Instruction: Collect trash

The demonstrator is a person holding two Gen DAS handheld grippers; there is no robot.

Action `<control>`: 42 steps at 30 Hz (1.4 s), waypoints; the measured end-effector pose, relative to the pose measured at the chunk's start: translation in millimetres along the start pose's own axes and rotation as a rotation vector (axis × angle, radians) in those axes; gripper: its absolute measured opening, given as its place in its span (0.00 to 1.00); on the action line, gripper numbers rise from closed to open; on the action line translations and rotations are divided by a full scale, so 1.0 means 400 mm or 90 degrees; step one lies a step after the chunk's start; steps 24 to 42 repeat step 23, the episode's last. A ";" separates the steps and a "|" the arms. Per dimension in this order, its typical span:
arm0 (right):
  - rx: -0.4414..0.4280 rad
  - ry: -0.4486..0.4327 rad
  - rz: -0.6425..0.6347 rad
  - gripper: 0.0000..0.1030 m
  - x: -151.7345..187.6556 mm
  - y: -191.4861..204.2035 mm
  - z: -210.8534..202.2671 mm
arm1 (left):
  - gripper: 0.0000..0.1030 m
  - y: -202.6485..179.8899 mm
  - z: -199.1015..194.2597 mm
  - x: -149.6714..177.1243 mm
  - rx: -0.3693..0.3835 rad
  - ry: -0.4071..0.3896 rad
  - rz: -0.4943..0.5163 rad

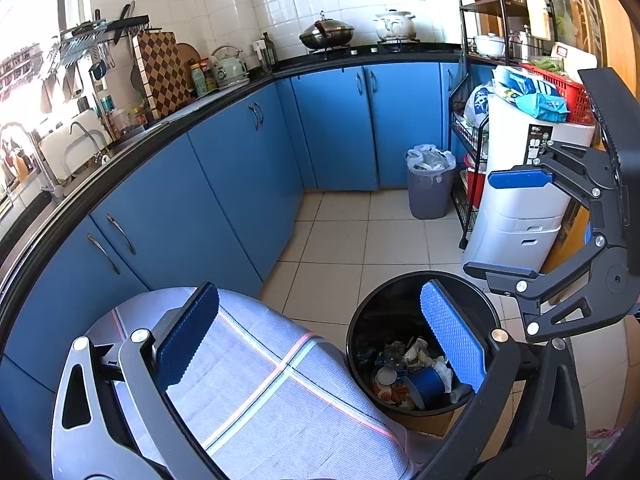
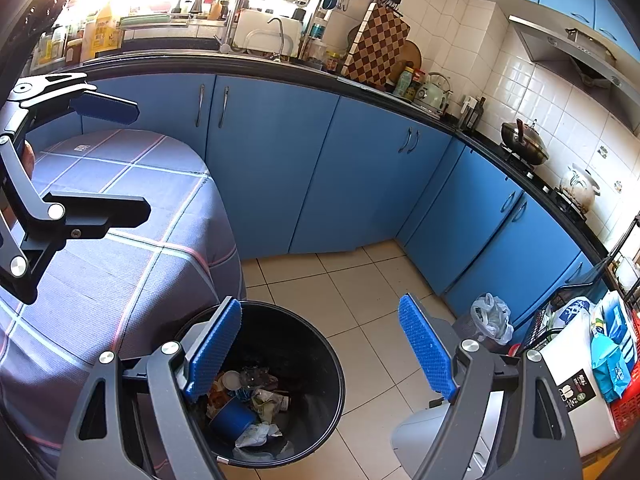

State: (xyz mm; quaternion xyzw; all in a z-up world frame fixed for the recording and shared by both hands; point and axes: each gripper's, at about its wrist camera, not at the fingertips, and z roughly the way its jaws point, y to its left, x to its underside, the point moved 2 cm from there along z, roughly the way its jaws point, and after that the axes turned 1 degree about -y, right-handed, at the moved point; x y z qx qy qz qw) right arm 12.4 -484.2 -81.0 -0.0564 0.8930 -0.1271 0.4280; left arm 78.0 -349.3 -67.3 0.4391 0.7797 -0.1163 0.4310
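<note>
Black bin point(image 2: 280, 392) holds crumpled trash point(image 2: 256, 396) and a blue cup point(image 2: 234, 416).
It sits below both tools: left tool point(image 1: 320, 344) and right tool point(image 2: 320, 356) spread, empty.

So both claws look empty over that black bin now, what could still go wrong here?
Both the left gripper and right gripper are open and hold nothing. The black bin stands right against the draped table, so a low swing could knock it over and spill the blue cup and crumpled paper. The two grippers also hang near each other and might collide.
</note>
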 end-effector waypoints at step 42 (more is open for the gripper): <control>0.000 0.001 -0.003 0.77 0.003 -0.007 -0.001 | 0.97 0.015 0.010 0.006 -0.006 0.016 -0.007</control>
